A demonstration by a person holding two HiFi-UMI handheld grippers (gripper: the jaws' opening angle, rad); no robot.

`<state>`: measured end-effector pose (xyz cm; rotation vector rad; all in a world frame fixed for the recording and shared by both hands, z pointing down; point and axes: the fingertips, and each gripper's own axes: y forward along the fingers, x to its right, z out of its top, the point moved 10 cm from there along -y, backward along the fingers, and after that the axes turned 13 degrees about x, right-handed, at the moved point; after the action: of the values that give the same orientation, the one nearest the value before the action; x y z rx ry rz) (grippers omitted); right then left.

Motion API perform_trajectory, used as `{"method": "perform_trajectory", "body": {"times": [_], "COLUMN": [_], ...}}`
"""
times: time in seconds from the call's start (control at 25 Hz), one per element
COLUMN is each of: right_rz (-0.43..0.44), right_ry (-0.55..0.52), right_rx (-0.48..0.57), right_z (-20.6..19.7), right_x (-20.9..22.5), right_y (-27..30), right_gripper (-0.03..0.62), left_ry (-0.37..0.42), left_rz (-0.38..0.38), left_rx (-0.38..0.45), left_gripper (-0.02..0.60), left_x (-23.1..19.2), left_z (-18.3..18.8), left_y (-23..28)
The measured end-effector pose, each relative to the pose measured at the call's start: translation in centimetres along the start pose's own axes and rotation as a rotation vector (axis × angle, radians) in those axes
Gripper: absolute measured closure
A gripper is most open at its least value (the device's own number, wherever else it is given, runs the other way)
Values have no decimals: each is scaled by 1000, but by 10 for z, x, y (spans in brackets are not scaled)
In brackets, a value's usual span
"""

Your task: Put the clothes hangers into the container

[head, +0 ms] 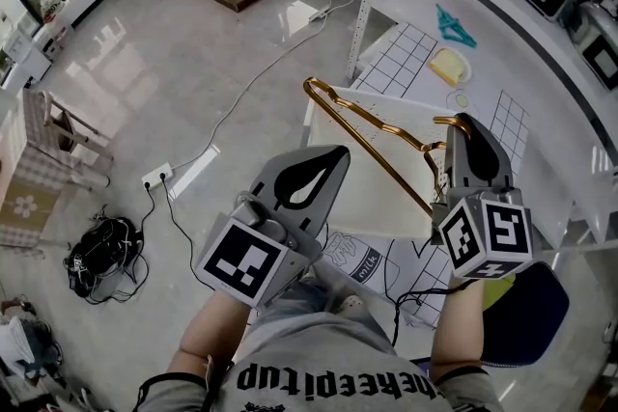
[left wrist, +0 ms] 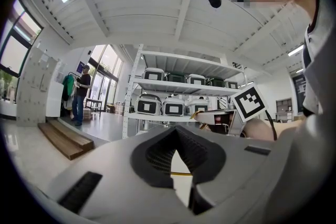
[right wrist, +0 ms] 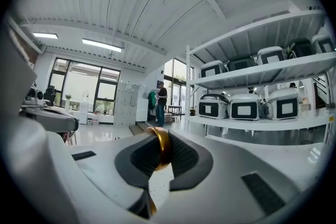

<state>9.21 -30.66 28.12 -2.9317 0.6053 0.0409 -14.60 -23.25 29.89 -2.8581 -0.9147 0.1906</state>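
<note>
A gold metal clothes hanger [head: 367,135] hangs slanted above an open white container [head: 377,198] in the head view. My right gripper [head: 465,125] is shut on the hanger near its hook; in the right gripper view the gold wire [right wrist: 160,147] is clamped between the dark pads, at my right gripper [right wrist: 160,140]. My left gripper [head: 333,159] hovers at the container's near left side, jaws shut with nothing in them. In the left gripper view my left gripper [left wrist: 176,132] has its tips touching, and a thin piece of the hanger [left wrist: 181,173] shows through the gap below them.
A white metal shelf unit [head: 483,5] with several boxy appliances stands behind the container. Its lower shelf holds a grid mat, a yellow item on a plate [head: 449,68] and a teal object [head: 454,26]. A power strip [head: 157,177] and cables lie on the floor at left. A person [right wrist: 161,105] stands far off.
</note>
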Motion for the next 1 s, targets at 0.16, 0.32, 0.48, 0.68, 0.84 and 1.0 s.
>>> {"method": "perform_trajectory", "body": {"times": [0.16,0.32,0.48,0.68,0.84,1.0], "right_rz": [-6,8,39,98,166,235], "right_ry": [-6,-12,17,84,152,165], "right_rx": [-12,-40,-70,-111,-134,-155], "right_z": [-6,-11,-14,-17,-20,-20], "right_x": [1,2,6,10,13,12], "right_y": [1,1,0,-2,-5,-9], "right_gripper": [565,562,559,549,510,477], "left_ry": [1,2,1,0,21,8], "left_rz": [1,-2,-5,-12,-20,-22], "left_rx": [-3,-3,-2,-2,22,6], "left_gripper": [563,563,563,563,563,562], "left_x": [-2,0,2,5,7,11], "left_z": [-2,-2,-3,-1,0,0], "left_y": [1,3,4,5,5,5]}}
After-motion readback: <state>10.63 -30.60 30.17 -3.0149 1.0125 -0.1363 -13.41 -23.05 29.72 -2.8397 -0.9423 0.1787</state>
